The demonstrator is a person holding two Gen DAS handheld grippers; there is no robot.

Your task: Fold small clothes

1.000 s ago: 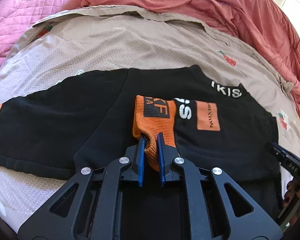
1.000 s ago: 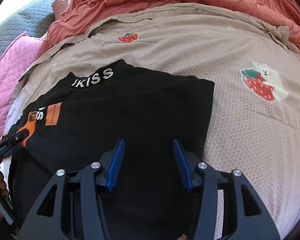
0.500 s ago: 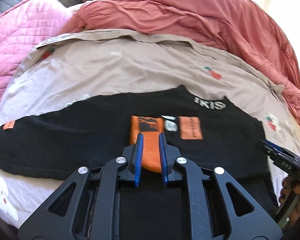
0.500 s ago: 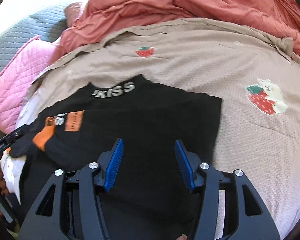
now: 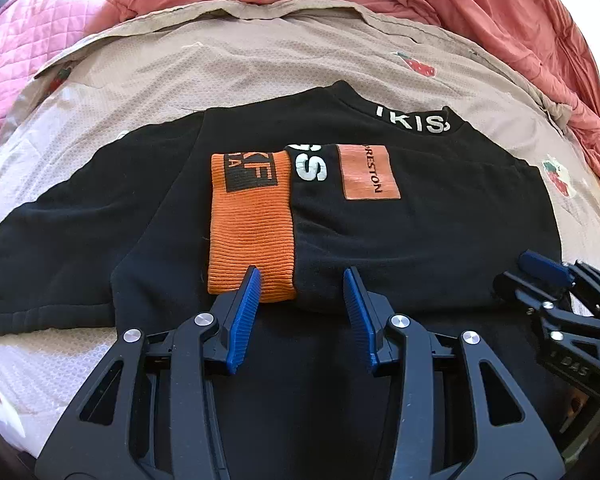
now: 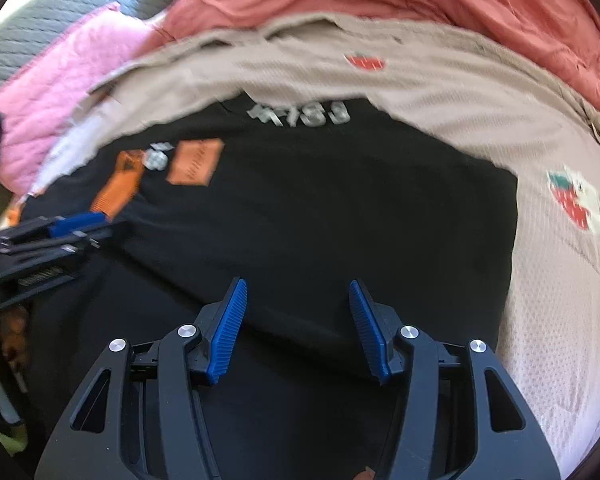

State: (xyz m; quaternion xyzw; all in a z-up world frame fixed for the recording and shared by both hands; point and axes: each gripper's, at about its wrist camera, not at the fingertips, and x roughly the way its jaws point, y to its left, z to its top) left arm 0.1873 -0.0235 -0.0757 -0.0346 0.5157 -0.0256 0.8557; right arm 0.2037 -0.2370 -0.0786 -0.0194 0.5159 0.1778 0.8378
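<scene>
Here, black top (image 5: 400, 232), orange cuff (image 5: 250, 220) folded inward

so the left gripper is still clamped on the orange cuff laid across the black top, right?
Not clamped: in the left wrist view the left gripper has just opened, its pads off the orange cuff, which does lie flat across the black top.

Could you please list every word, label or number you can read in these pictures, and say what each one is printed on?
"IKIS", last letter cut off at the fold: white, on the black top's collar.
"RESTON", first letter unclear: on the orange patch.
"KF" above smaller "A": black box on the orange cuff.
"S": large and white, beside the cuff.
"DAS": on the right gripper.
Right wrist view: lettering too blurred to read.
</scene>
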